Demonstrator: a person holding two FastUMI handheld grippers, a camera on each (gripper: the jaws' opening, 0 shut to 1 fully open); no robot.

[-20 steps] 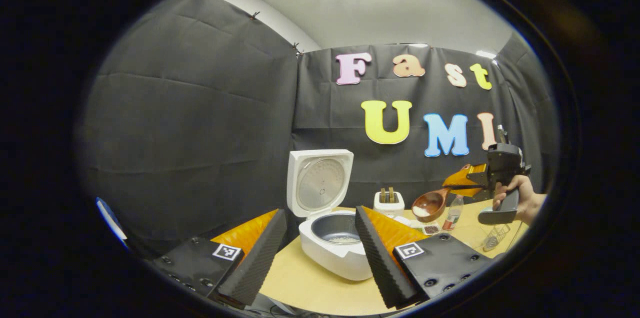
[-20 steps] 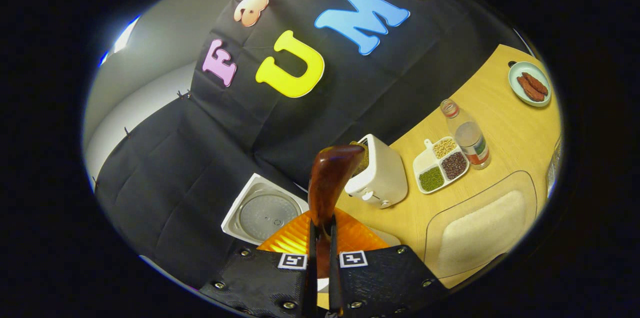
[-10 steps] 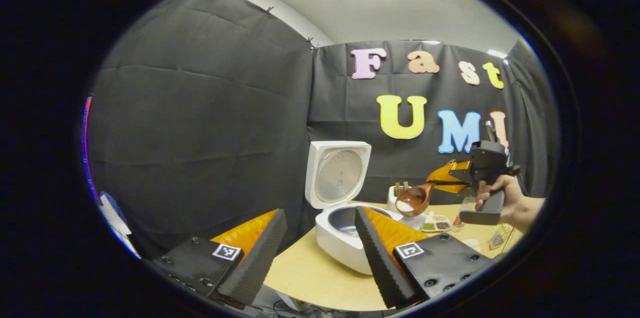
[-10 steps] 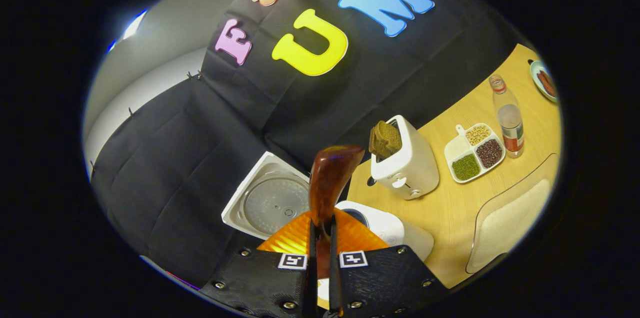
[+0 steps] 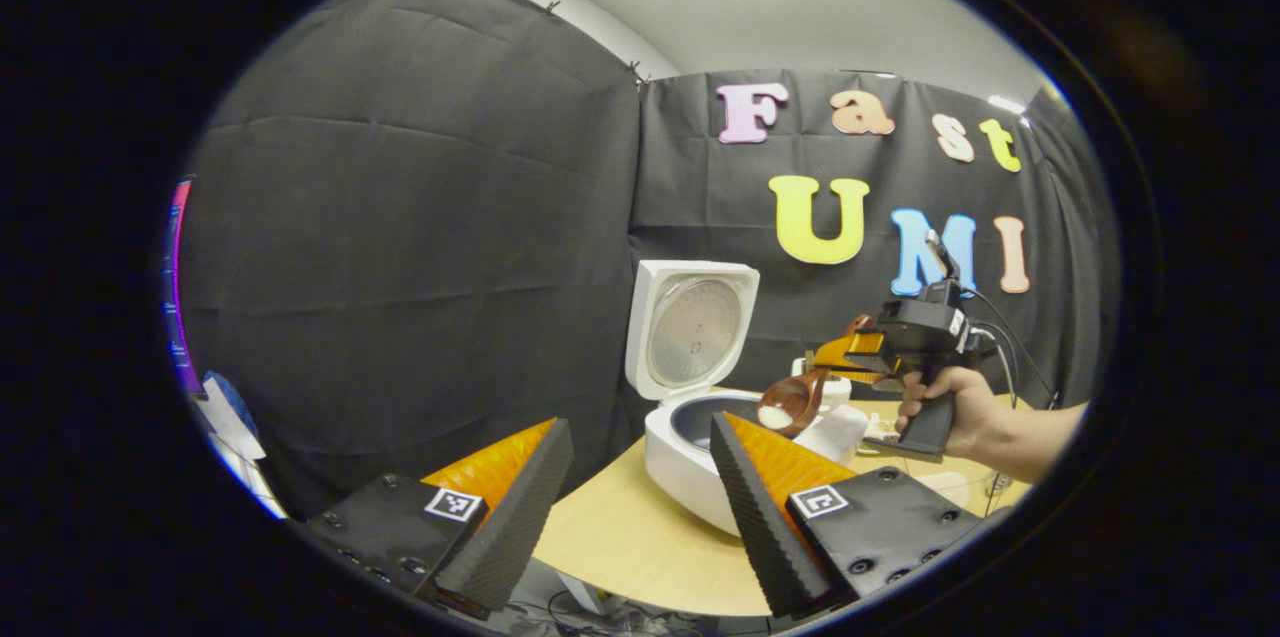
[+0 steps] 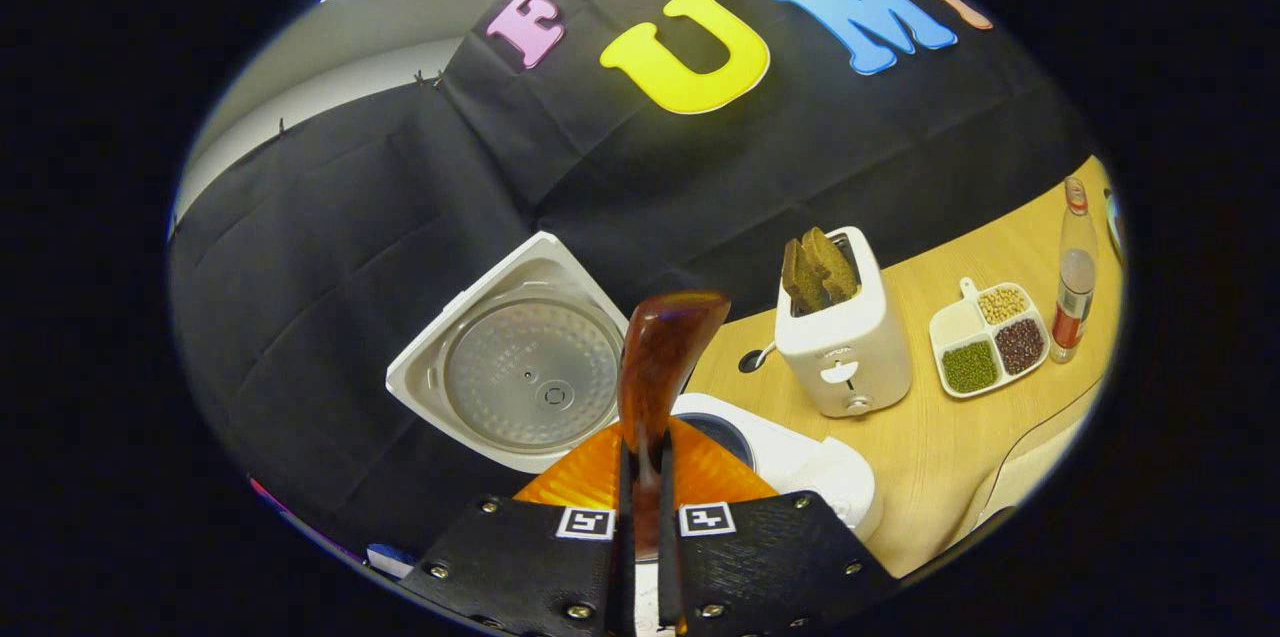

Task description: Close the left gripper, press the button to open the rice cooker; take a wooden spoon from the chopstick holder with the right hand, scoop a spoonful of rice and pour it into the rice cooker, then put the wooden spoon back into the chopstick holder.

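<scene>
- Since a second ago your right gripper (image 5: 835, 359) has carried the spoon (image 5: 790, 402) leftward, from over the tray side of the table to the cooker (image 5: 690, 442); in the left gripper view the bowl of the spoon now sits at centre right, at the pot's rim.
- In the right gripper view, the cooker has slid from the lower left toward bottom centre, and the toaster (image 6: 845, 342) now sits right of centre.
- Your right gripper (image 6: 640, 557) is clamped tight on the spoon's handle (image 6: 660, 367), both fingers pressing it at bottom centre.
- Your left gripper (image 5: 640, 507) stands wide apart with nothing between the fingers, low in its own view, well short of the cooker.
- Done, as far as this shows: the lid (image 6: 525, 372) stands up open, the spoon is out of its holder, and a small white heap of rice (image 5: 770, 415) lies in its bowl.
- Left, in my judgement: tip the rice into the pot, then return the spoon to the holder. I cannot make the holder out here.
- The spoon looks level enough now. Keep it so until the bowl is fully over the pot, or grains may land on the table (image 6: 930, 447).
</scene>
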